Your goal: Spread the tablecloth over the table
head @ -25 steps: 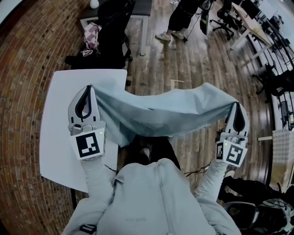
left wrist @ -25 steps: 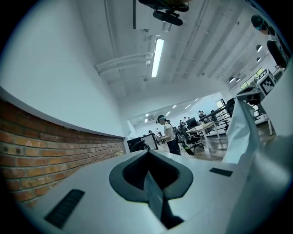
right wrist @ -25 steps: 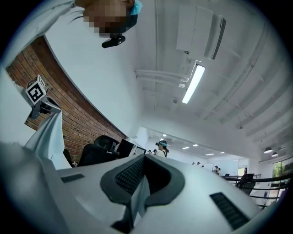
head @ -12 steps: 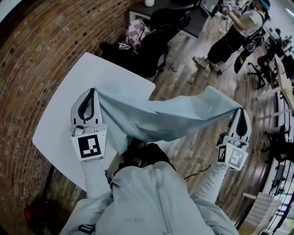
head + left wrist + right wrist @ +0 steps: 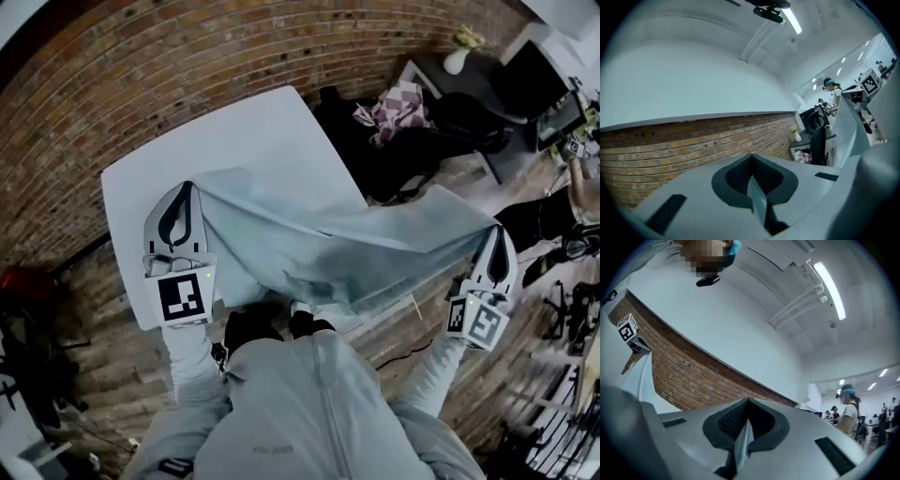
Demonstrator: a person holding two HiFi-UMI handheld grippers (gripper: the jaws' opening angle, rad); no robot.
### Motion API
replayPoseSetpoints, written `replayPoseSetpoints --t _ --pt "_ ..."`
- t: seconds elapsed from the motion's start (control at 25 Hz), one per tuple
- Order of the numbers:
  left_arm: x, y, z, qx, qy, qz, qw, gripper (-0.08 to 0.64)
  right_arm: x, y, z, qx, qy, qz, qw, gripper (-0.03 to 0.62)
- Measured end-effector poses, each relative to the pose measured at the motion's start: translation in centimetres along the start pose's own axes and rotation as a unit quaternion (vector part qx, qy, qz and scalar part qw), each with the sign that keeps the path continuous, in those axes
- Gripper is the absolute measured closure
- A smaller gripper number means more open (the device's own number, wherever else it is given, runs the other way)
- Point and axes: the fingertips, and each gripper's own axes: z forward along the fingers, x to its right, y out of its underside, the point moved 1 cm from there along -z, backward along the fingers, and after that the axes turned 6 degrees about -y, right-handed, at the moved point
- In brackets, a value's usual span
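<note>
Left gripper (image 5: 186, 187) and right gripper (image 5: 500, 231) each clamp the tablecloth (image 5: 347, 248), stretched along the near edge of the table (image 5: 234, 131); its right end apparently overhangs the corner.

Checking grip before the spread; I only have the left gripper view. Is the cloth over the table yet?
Observer: Partly. Head view shows the tablecloth stretched between the left hand-held gripper and right hand-held gripper, its left part above the white table.
Operator: Right side gripped?
Observer: Yes, right gripper view shows fabric pinched in shut jaws.
Operator: Right one above the table?
Observer: No, beyond its edge, above the wood floor.
</note>
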Motion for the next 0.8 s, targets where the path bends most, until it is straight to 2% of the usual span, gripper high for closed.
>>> replayPoseSetpoints --t 0.16,0.28,0.4,0.6,0.72,0.8 --pt "-4.8 1.5 -4.1 -0.038 -0.103 0.006 0.9939 0.535 -3.4 0.3 5.6 0.031 -0.077 0.021 0.996 0.571" --pt "-9.0 2.6 -8.7 -0.066 -0.190 0.015 0.9793 0.535 -7.6 0.1 9.4 0.058 -0.139 0.036 0.988 0.571" --pt "-12.3 3.4 -12.7 -0.085 -0.253 0.017 0.9635 0.535 -11.1 -0.7 11.1 0.076 -0.177 0.045 0.980 0.571" --pt "-15.9 3.9 -17.2 -0.098 -0.310 0.026 0.9454 0.535 -14.7 -2.2 12.3 0.089 -0.211 0.051 0.972 0.571" --pt "-17.4 4.3 -18.1 -0.101 -0.326 0.025 0.9396 0.535 -16.3 -2.7 12.9 0.088 -0.221 0.052 0.970 0.571" --pt "-18.2 4.5 -17.9 -0.101 -0.329 0.024 0.9387 0.535 -17.0 -2.8 13.3 0.086 -0.221 0.049 0.970 0.571"
